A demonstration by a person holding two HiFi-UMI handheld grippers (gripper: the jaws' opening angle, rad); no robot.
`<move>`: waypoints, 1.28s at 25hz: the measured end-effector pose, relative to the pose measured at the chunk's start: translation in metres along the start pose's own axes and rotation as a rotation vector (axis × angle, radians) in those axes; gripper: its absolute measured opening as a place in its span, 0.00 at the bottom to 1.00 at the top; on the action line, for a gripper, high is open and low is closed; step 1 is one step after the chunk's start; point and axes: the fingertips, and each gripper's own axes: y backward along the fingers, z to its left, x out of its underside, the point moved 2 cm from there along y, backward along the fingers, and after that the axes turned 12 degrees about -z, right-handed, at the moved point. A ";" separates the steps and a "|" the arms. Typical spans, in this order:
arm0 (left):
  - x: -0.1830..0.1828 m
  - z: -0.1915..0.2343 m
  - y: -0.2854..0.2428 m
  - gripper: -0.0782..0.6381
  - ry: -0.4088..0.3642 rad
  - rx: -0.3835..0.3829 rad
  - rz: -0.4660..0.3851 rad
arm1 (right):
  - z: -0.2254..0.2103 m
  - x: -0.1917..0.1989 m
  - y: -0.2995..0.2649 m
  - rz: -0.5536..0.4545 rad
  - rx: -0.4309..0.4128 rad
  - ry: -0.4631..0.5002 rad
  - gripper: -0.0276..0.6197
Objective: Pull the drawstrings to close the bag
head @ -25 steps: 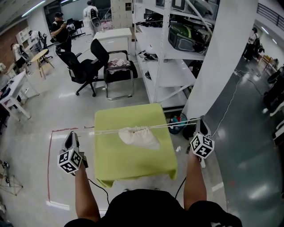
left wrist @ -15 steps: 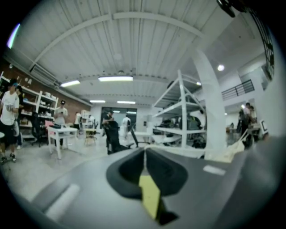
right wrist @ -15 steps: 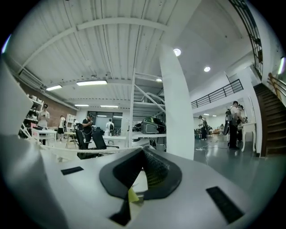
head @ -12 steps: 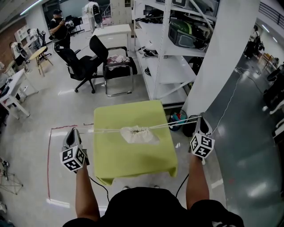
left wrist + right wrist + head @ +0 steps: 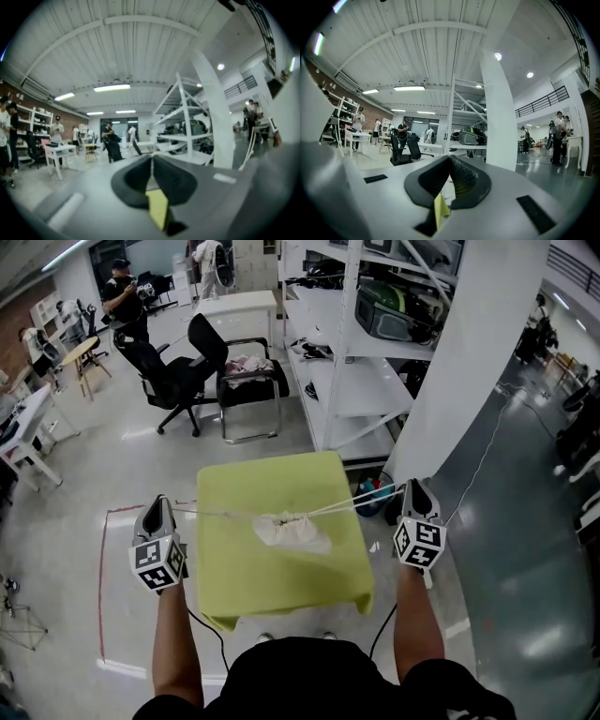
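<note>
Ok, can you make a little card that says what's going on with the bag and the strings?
table: covered in green, with the bag on it
bag: white cloth, mouth bunched up
drawstrings: stretched out from the bag's mouth to both sides
left gripper: jaws shut, holds the string end past the table's left edge
right gripper: jaws shut, holds the string ends past the table's right edge

Both arms out front, elbows low, spread wide. Left arm point(image 5: 174, 643) and right arm point(image 5: 418, 634) bare, roughly parallel. Left gripper point(image 5: 160, 506) and right gripper point(image 5: 413, 489) point forward, about level, marker cubes facing up. Jaws on both pinched together, no gap.
</note>
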 end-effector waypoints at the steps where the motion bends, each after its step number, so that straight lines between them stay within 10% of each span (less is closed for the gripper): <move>1: 0.000 -0.001 -0.005 0.13 -0.015 0.005 0.002 | 0.002 0.001 -0.005 0.002 -0.008 0.005 0.06; 13: 0.009 -0.022 -0.083 0.13 -0.222 0.063 0.024 | 0.019 0.016 -0.068 0.039 -0.058 0.010 0.06; 32: -0.003 -0.049 -0.131 0.13 -0.283 0.134 -0.003 | 0.093 -0.012 -0.119 -0.014 -0.281 0.111 0.06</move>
